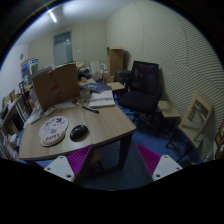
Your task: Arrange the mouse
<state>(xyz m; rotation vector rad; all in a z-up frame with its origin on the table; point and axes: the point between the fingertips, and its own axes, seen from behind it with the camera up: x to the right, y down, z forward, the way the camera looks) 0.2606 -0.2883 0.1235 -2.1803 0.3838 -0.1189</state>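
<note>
Tool point(110, 163) open, empty, held well back from the worktop point(108, 126).

Pink pads point(76, 159) spread wide apart, nothing between them. Dark mouse point(79, 132) resting on worktop beyond left finger, just beside a round patterned mat point(54, 130). Cardboard box point(56, 84) farther back; black office chair point(141, 88) beyond right finger.

You're in an office: a wooden tabletop point(75, 135) carries papers point(101, 99), a black swivel chair point(141, 88) stands beyond it, and what look like crowded shelves point(14, 110) run beside it.
</note>
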